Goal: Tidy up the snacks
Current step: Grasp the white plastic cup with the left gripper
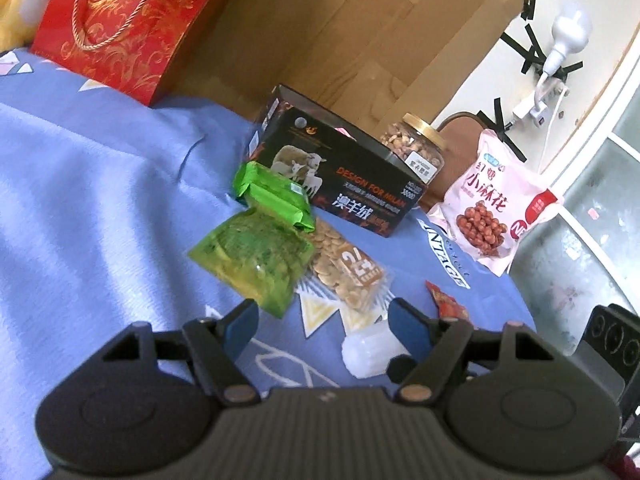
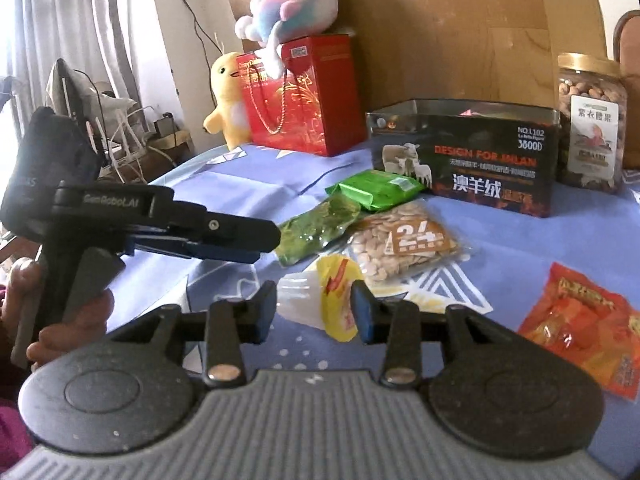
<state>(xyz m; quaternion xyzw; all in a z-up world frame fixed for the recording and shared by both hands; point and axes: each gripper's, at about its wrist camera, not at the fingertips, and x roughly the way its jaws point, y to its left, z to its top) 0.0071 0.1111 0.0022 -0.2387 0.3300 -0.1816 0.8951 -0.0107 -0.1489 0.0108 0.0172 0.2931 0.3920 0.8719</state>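
Two green packets (image 1: 256, 248) crowd the black tin's (image 1: 340, 168) front edge.

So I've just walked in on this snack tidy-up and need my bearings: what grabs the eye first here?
Probably the black tin box with sheep on it, standing open at the back of the blue cloth, with a nut jar to its right. In front lies a cluster of packets: two green ones and a clear seed bag. Nearest, the right gripper frames a small yellow-topped cup.
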